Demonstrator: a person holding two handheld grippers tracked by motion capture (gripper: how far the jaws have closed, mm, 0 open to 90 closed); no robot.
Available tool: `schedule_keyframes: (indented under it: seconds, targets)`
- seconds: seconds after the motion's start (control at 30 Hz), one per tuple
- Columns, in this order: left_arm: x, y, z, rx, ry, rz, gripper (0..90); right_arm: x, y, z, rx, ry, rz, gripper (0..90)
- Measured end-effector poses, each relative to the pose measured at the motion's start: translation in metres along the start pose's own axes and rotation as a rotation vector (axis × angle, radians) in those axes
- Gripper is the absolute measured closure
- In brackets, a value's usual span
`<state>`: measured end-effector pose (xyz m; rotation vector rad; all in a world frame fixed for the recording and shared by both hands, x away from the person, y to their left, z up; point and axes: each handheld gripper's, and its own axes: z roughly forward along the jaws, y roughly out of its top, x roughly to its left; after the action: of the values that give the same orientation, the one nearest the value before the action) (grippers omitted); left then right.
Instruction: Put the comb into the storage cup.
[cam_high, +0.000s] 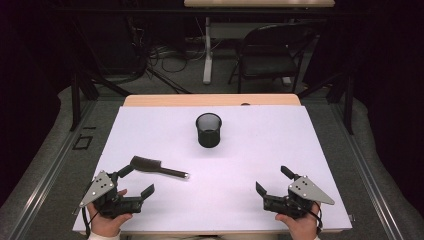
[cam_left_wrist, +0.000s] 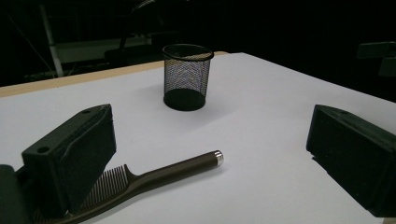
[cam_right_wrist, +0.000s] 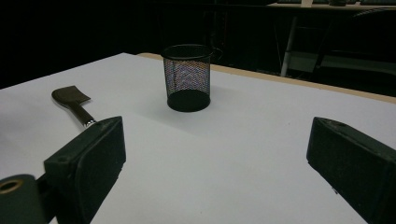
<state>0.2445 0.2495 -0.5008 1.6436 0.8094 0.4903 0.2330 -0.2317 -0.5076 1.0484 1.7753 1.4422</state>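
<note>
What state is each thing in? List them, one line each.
comb: lying flat on the table, unheld, partly between the left jaws.
mesh cup: upright, looks empty, untouched.
left gripper: open, grasping nothing.
right gripper: open, grasping nothing.
folding chair: unfolded, standing beyond the table.
</note>
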Motion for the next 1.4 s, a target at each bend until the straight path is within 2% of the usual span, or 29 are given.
schedule_keyframes:
  seconds: [0.3,0.4,0.53,0.7,0.9,0.93,1.07,1.4]
  targets:
    - [0.0,0.0,0.005,0.021,-0.005,-0.004,1.6,-0.004,-0.003,0.0,0.016,-0.005,0.011,5.0]
    - [-0.001,-0.001,0.007,0.05,-0.004,0.001,2.4,-0.005,-0.003,0.002,0.013,-0.016,0.009,5.7]
    - [-0.003,-0.003,0.006,0.066,0.032,0.017,6.2,-0.004,-0.003,0.006,0.02,-0.013,0.007,6.2]
    - [-0.003,-0.003,0.006,0.071,0.025,-0.014,7.1,-0.002,-0.003,0.006,0.027,-0.009,-0.002,6.5]
    - [-0.002,-0.001,0.008,0.078,0.041,-0.046,15.4,-0.002,-0.004,0.006,0.026,-0.009,-0.003,7.1]
    - [0.0,-0.001,0.009,0.082,0.042,-0.063,15.4,-0.002,-0.004,0.006,0.026,-0.01,0.001,7.4]
    - [0.002,0.001,0.013,0.084,0.053,-0.08,16.9,-0.003,-0.004,0.007,0.029,-0.011,0.004,7.7]
    - [0.005,0.013,0.02,0.095,0.073,-0.116,29.6,-0.003,-0.006,0.01,0.038,-0.013,0.009,8.7]
